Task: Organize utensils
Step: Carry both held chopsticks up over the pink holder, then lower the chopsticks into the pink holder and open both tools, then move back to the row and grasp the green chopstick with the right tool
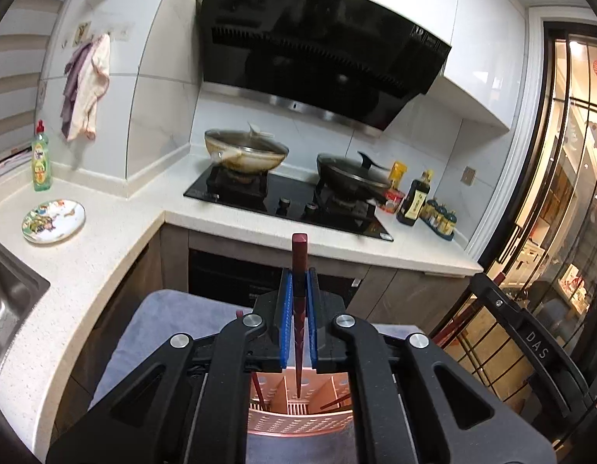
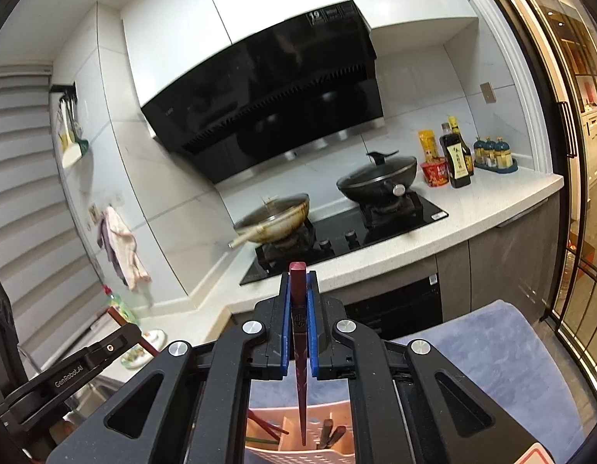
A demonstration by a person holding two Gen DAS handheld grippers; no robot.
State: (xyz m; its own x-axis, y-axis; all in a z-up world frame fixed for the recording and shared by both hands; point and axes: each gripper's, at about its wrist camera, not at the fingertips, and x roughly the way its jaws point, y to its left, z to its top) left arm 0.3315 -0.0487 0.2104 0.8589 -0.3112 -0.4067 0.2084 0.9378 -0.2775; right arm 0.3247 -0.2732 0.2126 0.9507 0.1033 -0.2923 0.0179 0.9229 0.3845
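Observation:
My left gripper (image 1: 298,276) is shut on a dark red chopstick (image 1: 299,266), which stands nearly upright between the blue pads. Its thin end hangs over a pink slotted utensil basket (image 1: 298,419) that holds other chopsticks. My right gripper (image 2: 298,280) is shut on a second dark red chopstick (image 2: 298,309), whose point hangs over the same pink basket (image 2: 275,454). In the right wrist view the basket holds red and green chopsticks and some dark handles. The basket rests on a blue-grey cloth (image 2: 503,352).
Ahead is a white counter (image 1: 116,239) with a black gas hob (image 1: 286,201), two lidded woks (image 1: 246,150) and sauce bottles (image 1: 414,201). A patterned plate (image 1: 53,219), a green detergent bottle (image 1: 41,162) and a steel sink (image 1: 12,297) lie left. Glass doors (image 1: 561,201) stand right.

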